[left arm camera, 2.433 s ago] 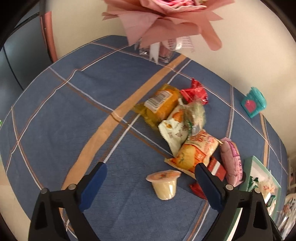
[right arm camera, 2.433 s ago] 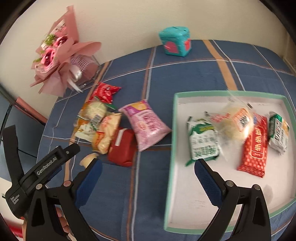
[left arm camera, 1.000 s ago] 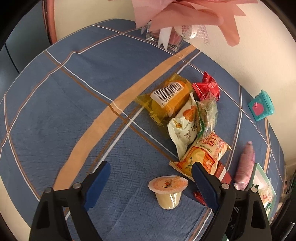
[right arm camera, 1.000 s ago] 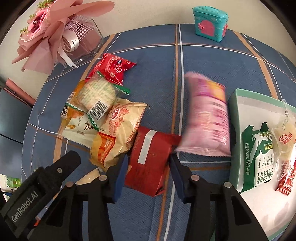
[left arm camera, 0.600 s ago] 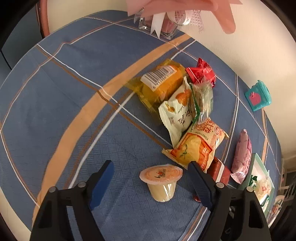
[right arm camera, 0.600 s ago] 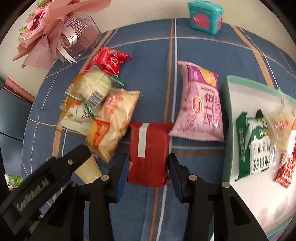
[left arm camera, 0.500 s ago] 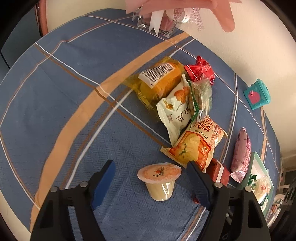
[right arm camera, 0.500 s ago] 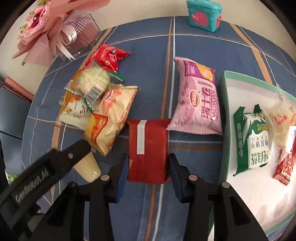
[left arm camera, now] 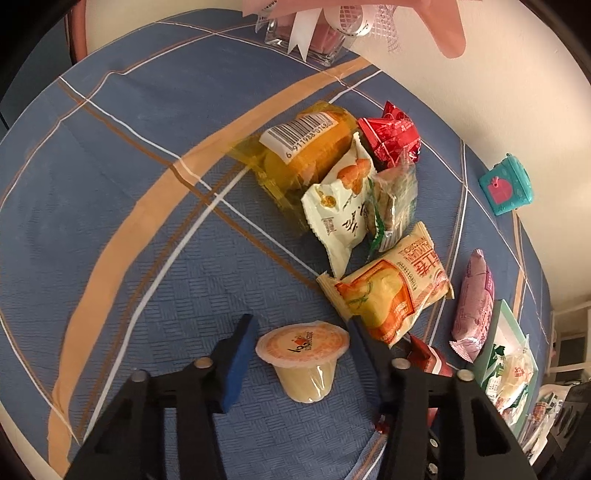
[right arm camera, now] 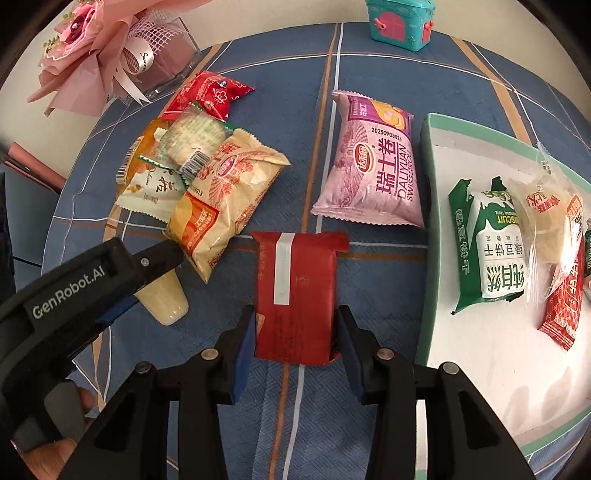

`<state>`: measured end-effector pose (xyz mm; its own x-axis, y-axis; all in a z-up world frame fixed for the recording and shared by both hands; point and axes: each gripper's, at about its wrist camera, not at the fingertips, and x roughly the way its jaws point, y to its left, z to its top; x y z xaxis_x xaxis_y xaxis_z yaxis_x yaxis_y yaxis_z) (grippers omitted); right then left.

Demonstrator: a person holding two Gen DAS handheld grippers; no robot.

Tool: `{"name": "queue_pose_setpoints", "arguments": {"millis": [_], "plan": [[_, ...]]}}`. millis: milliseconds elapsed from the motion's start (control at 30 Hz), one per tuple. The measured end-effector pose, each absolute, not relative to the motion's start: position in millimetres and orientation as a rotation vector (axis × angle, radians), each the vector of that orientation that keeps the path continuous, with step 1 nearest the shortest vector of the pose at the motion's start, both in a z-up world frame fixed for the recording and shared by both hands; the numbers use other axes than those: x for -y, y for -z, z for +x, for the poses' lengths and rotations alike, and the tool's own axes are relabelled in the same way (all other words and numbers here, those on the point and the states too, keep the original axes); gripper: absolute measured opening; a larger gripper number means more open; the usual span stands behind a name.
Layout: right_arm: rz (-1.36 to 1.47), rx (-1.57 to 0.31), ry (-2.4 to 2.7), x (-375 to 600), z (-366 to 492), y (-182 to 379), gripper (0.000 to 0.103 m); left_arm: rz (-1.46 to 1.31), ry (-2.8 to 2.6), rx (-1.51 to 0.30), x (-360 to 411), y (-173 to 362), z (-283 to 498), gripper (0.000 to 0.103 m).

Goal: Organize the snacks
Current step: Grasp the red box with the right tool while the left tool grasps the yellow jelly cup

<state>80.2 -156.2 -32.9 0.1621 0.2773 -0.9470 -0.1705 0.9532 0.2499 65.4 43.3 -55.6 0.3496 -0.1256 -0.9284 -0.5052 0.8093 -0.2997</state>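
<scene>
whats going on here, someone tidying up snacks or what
A person is sorting snacks with a handheld gripper in each hand. The left gripper is closing around a jelly cup on the blue tablecloth; the cup sits between its jaws. The right gripper is clamped on a dark red packet. Several packets are already in the green-rimmed tray, while a pink packet and a pile of others still lie on the cloth.

It looks like a home: a table [right arm camera: 369, 55] under a blue plaid cloth against a plain cream wall, a pink wrapped bouquet [right arm camera: 92, 48] in a glass vase, a small teal toy house [right arm camera: 399, 22], and loose snack packets [right arm camera: 236, 192] scattered about.
</scene>
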Motion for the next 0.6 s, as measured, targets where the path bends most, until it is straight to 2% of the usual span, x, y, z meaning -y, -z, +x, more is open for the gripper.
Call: {"name": "queue_pose_setpoints", "arguments": {"millis": [600], "plan": [[0.018, -1.367, -0.327, 140, 91, 35, 0.045, -0.616, -0.286, -1.214, -49, 57, 62, 0.05]]}}
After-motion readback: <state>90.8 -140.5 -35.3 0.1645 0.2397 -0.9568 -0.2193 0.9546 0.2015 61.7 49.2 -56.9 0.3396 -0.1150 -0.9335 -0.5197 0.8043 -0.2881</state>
